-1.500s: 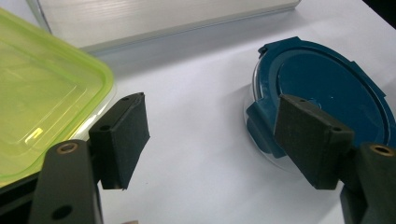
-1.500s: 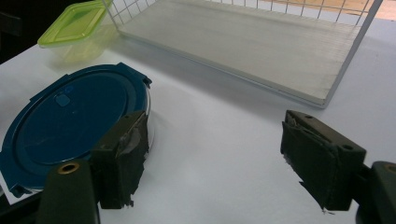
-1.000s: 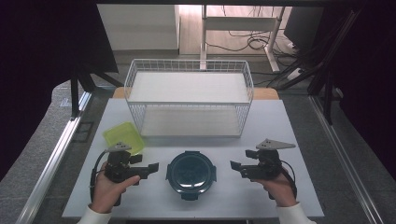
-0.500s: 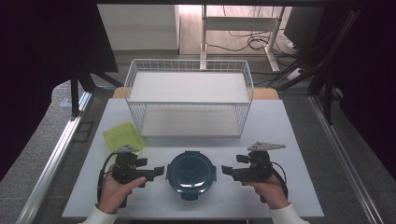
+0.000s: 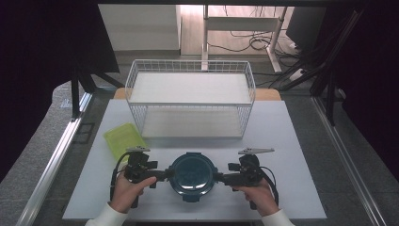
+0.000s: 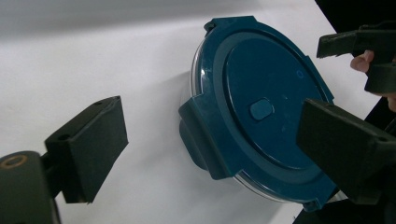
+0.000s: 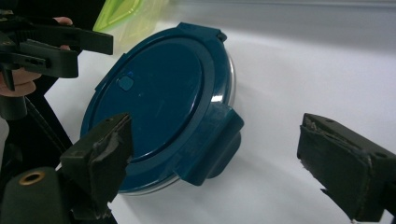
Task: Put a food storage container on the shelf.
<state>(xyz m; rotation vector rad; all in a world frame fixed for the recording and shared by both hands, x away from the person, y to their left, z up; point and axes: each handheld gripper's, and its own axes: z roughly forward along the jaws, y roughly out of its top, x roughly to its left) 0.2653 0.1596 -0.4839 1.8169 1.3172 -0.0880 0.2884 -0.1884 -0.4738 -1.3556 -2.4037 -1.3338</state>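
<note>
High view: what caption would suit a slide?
Two open grippers, left and right, flank a round blue lidded container.

Bare table (image 5: 291,141) around round container (image 5: 192,172); wire basket (image 5: 190,101) behind, green lid (image 5: 123,140) left.

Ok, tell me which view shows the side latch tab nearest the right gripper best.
The right gripper view: the latch tab sits large, between that gripper's open jaws. The high view shows it tiny at the round blue container's right edge. The left gripper view shows the opposite tab instead.

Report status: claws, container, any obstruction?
Left claw and right claw open, jaws just widened, flanking the round dark-blue lidded container. Container flat on the white table, lid on, side latches ungripped. Nothing in the way.
</note>
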